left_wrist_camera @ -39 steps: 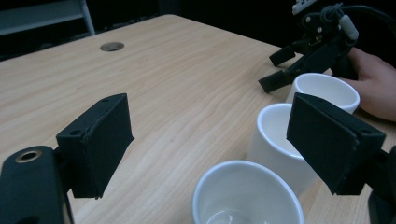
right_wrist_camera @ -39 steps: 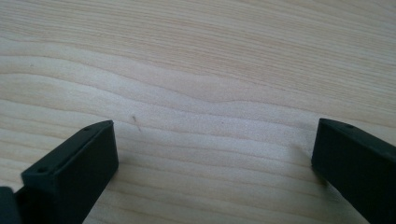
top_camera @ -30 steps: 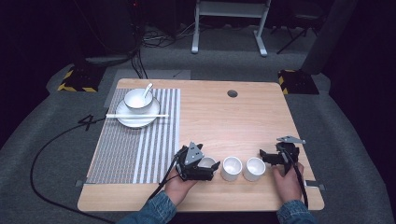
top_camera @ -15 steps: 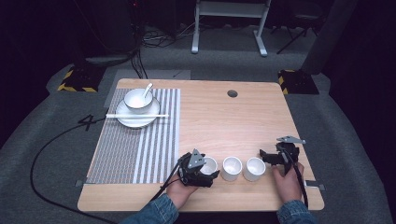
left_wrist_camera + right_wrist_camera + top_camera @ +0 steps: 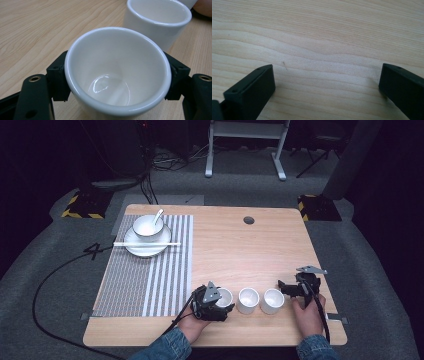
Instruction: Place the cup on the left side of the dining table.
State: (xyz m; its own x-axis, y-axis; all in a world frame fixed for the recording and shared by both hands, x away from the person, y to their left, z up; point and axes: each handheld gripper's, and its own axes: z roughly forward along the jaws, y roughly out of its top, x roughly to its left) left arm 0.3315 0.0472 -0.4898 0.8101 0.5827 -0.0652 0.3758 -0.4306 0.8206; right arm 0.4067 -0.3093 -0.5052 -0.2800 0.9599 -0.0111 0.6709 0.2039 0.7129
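Three white cups stand in a row near the front edge of the wooden table (image 5: 260, 245). The jaws of my left gripper (image 5: 223, 303) have just been closing and now press on both sides of the leftmost cup (image 5: 225, 295), which rests on the wood. In the left gripper view this cup (image 5: 117, 75) sits between the black pads (image 5: 58, 75), with the middle cup (image 5: 157, 22) just behind it. The middle cup (image 5: 248, 299) and the right cup (image 5: 272, 300) stand free. My right gripper (image 5: 290, 287) is open just right of the right cup, with bare wood between its fingers (image 5: 252, 87).
A striped placemat (image 5: 150, 270) covers the table's left part. At its far end a plate (image 5: 137, 249) carries a white bowl (image 5: 146, 226) with a spoon, and chopsticks (image 5: 146, 243) lie across the plate. A cable hole (image 5: 248, 220) sits at the back centre.
My left gripper slid slightly right around the leftmost cup and its jaws closed onto it. The right hand and gripper kept still.
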